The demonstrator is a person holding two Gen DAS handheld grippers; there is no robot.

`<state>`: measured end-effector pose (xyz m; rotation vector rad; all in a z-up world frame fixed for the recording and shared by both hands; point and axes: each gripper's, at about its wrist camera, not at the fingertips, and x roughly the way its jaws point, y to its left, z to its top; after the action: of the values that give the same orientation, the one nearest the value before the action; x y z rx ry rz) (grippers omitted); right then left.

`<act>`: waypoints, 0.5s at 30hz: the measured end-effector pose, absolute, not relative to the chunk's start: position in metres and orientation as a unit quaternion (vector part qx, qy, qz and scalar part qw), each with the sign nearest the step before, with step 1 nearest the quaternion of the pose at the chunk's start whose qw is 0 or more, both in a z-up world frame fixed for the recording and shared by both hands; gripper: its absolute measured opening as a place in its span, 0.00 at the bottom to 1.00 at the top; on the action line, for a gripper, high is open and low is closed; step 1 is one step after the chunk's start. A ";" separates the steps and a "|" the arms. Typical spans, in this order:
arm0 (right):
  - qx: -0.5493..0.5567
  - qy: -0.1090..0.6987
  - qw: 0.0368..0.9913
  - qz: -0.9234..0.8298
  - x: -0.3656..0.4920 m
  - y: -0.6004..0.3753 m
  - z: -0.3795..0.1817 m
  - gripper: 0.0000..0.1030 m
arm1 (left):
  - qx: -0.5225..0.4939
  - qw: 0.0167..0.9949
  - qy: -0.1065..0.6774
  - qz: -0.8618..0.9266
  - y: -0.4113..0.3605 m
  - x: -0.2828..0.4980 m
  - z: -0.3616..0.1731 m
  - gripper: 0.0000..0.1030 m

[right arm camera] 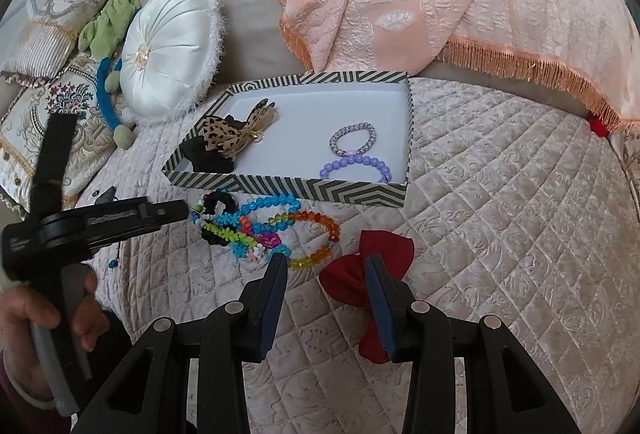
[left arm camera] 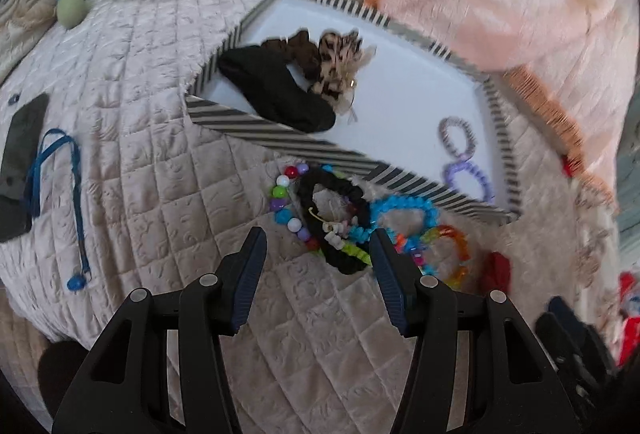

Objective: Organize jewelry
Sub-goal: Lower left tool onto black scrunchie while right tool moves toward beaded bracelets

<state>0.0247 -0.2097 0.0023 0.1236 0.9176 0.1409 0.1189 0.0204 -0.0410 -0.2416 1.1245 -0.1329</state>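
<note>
your left gripper [left arm camera: 318, 240] is spread wide and grasps nothing, poised over the tangle of bead bracelets [left arm camera: 404, 230] and a black scrunchie [left arm camera: 340, 218] lying on the quilted cover [left arm camera: 160, 194] just in front of the striped tray [left arm camera: 304, 148]. your right gripper [right arm camera: 326, 262] has its jaws apart, astride the red bow [right arm camera: 384, 248] without pinching it. two bracelets [right arm camera: 352, 154] and other hair pieces already lie inside the tray.

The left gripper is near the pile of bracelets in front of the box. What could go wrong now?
1. The black scrunchie lies tangled with the blue bead bracelet, so the open left gripper may lift several pieces together.
2. The striped box sits close behind; a dragged piece could catch on its wall.
</note>
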 end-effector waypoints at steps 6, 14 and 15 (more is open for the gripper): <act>0.067 0.444 0.891 0.068 0.028 -0.214 0.000 0.37 | -0.111 0.824 0.552 -0.067 0.010 0.133 -0.059 0.35; 0.069 0.444 0.891 0.068 0.027 -0.216 0.001 0.37 | -0.128 0.826 0.542 -0.083 0.014 0.129 -0.051 0.09; 0.069 0.443 0.891 0.068 0.027 -0.216 0.001 0.37 | -0.132 0.828 0.537 -0.090 0.015 0.126 -0.045 0.09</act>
<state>0.0269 -0.2157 0.0012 0.1438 0.9197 0.1420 0.1259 0.0148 -0.0446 -0.2810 1.1402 -0.1911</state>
